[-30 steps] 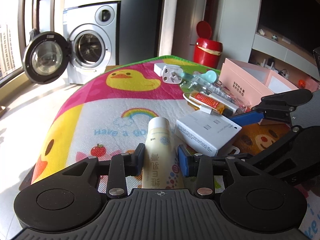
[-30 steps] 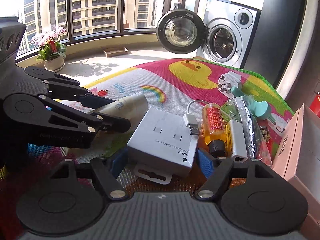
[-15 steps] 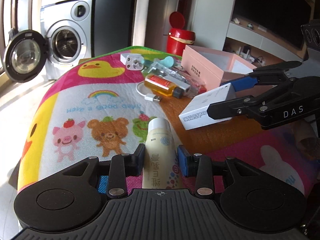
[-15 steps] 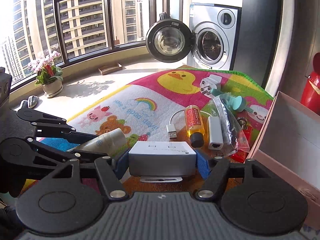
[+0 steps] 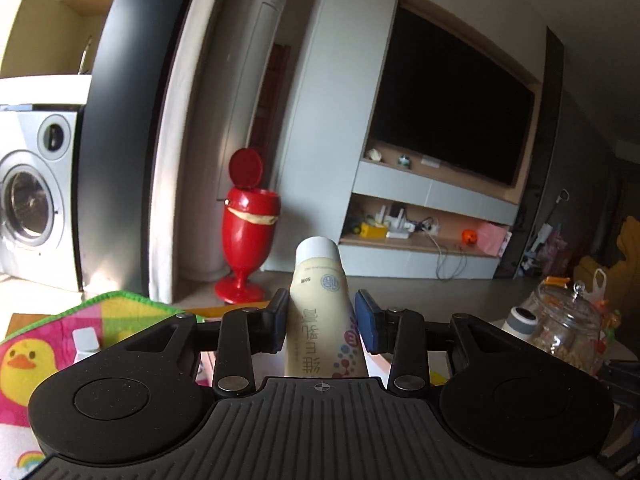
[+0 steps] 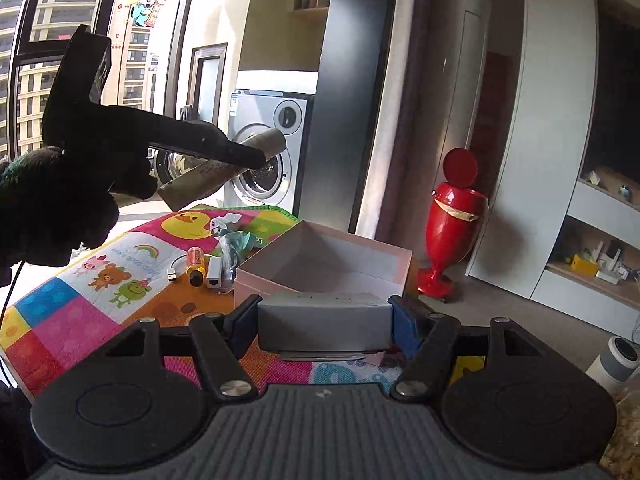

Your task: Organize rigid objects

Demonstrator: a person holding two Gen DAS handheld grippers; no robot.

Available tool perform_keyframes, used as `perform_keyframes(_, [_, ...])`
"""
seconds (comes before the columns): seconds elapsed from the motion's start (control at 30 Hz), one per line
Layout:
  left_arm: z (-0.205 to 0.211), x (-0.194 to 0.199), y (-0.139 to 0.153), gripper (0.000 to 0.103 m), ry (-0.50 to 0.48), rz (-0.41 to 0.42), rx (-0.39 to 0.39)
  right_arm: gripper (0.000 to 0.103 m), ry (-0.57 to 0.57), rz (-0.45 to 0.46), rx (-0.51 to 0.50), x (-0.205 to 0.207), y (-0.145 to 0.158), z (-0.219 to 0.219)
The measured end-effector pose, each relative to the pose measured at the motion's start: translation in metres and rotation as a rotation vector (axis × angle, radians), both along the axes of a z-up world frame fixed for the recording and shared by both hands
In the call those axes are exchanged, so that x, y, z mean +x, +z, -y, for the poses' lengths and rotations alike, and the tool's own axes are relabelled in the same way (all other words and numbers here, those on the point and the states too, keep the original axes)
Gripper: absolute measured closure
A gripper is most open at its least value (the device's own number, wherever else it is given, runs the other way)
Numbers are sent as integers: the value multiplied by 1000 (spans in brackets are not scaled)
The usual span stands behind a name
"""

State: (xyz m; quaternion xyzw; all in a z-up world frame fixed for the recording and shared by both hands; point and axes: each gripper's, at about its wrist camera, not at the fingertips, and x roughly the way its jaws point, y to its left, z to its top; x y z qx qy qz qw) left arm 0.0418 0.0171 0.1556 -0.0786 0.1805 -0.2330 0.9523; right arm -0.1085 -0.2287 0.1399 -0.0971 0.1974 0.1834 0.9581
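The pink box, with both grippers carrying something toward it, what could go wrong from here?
1. The left gripper holds the cream tube low on its body; the tube could tilt or slip.
2. The right gripper carries the white carton low beside the pink box; it may clip the near wall.
3. Both arms heading for one box could collide.
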Motion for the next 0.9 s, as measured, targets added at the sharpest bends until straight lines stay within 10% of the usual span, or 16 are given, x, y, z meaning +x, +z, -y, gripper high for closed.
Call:
perform_keyframes(0.17, [-3,21,-43,65,67,-169,23,35,-41,-5,12,9,-8,8])
perform_keyframes(0.57, [-89,-47,-109,66,271,-254,92,34,-141,183,154,131,29,-29])
perform_keyframes(0.9, [-129,-33,-127,66,337,-369,-34,29,-22,-112,-47,109,-74,-74])
